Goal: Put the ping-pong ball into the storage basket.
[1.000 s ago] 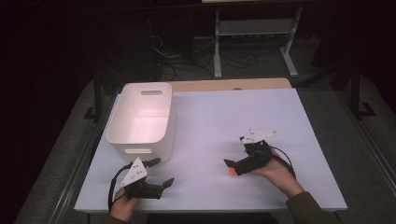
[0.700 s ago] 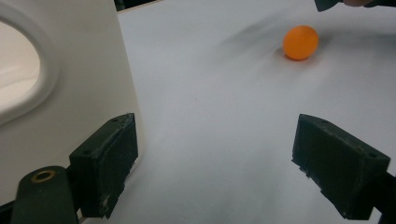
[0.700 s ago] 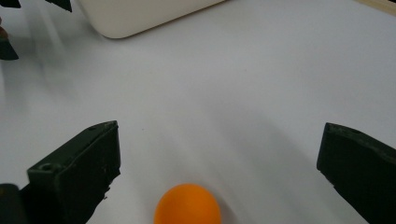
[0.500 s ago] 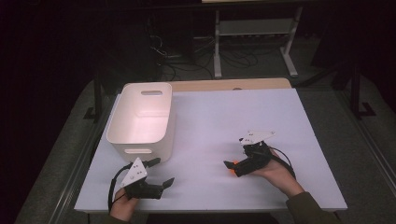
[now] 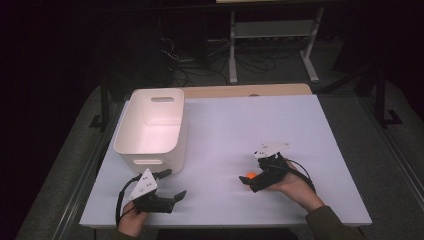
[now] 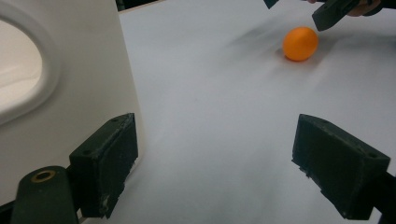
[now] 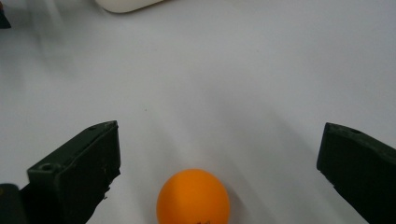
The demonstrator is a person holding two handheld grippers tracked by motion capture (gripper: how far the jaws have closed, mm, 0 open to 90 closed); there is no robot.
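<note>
Orange ball (image 7: 193, 196) lies on the white table (image 5: 225, 125), between my right gripper's (image 5: 252, 182) wide-apart jaws, touching neither. My left gripper (image 5: 172, 186) also gapes, empty, just near of the white bin (image 5: 150, 150).

Over on your left sits a white bin (image 5: 152, 131), empty as far as you can see, a slot handle cut into its far wall and its near end close to the table's front-left corner. It's resting on a white tabletop (image 5: 240, 125) with a strip of bare wood (image 5: 245, 91) showing along the far edge. Beyond that, in the dark, you've got a white metal stand (image 5: 272, 37) on the floor with cables (image 5: 200, 62) tangled to its left.
</note>
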